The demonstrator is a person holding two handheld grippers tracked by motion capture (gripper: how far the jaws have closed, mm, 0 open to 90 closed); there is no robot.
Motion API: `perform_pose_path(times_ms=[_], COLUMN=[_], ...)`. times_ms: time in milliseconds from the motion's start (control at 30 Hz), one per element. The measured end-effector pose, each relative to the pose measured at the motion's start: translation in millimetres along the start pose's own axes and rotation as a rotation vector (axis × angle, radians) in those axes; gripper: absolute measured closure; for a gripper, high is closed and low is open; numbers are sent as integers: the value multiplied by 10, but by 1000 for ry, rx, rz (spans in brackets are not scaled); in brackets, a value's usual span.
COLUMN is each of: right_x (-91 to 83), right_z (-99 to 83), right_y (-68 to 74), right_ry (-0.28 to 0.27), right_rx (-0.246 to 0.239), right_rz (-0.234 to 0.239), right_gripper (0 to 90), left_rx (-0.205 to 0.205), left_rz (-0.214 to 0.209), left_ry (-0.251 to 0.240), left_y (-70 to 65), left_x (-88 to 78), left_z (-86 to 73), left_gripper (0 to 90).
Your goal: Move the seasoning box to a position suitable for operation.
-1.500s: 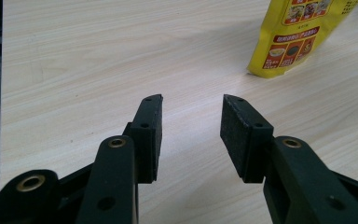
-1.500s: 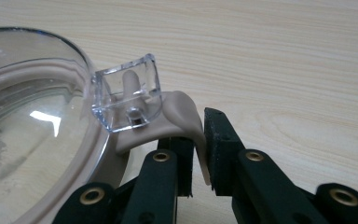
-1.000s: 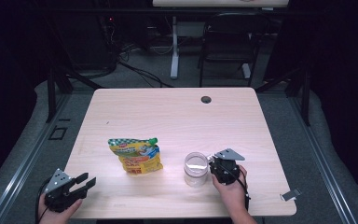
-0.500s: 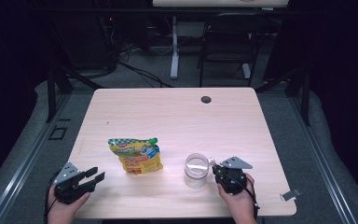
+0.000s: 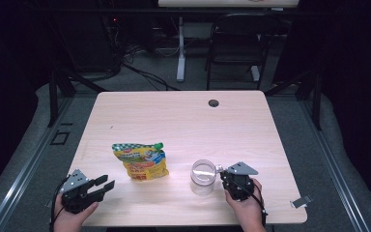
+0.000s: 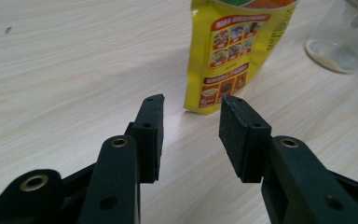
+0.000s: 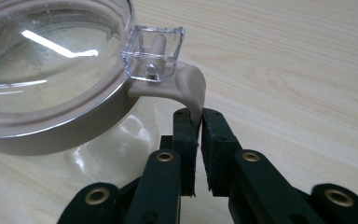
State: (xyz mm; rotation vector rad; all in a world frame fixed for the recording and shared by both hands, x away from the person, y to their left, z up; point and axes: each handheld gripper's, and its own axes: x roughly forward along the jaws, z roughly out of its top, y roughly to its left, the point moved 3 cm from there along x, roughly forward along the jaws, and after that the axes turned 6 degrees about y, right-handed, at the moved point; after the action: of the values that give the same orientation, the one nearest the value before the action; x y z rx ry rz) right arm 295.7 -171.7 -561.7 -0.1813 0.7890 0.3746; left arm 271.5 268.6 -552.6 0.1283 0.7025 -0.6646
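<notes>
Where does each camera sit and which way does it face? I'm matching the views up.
High view: above the person's side of the table, looking forward and down; both hands with the left gripper and right gripper enter from below.
Left gripper view: rides that gripper, looks along its open jaws at the yellow pouch.
Right gripper view: rides that gripper, looks along jaws just closing on the beige latch of the glass jar.
Shared: the left gripper view and the high view both show pouch and jar.

Black claw [image 6: 191,135]: flat matte pads, brass-ringed screw holes; grey triangular plate, trailing black cable.
</notes>
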Motion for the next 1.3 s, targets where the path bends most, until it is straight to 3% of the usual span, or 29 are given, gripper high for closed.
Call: perform_pose_path(times_ms=[267, 500, 700, 767, 900, 933, 1100, 1133, 1300], right_x=[-138, -249, -442, -548, -612, -634, -653, -645, -587], right_z=[-91, -136, -157, -83, 26, 100, 299, 334, 328], right_y=[87, 89, 94, 70, 10, -42, -121, -128, -149], right_ry=[43, 72, 44, 2, -22, -44, -63, -80, -123], right_rx=[-9, 13, 1, 6, 20, 46, 110, 121, 153], right_rz=[-2, 66, 81, 76, 60, 51, 88, 77, 107], right_gripper=[822, 780, 725, 716, 669, 667, 690, 700, 687], left_rx=[63, 87, 102, 84, 75, 57, 65, 74, 80], left_rz=[-35, -76, -82, -82, -94, -112, -138, -144, -141], left_ry=[17, 10, 27, 27, 22, 13, 18, 26, 39], left_y=[-193, -306, -327, -340, -354, -365, -394, -411, -464], left_x=[72, 149, 197, 213, 215, 229, 259, 270, 275], left_z=[62, 106, 113, 125, 143, 154, 153, 152, 162], left_gripper=[603, 605, 603, 602, 615, 614, 631, 630, 629])
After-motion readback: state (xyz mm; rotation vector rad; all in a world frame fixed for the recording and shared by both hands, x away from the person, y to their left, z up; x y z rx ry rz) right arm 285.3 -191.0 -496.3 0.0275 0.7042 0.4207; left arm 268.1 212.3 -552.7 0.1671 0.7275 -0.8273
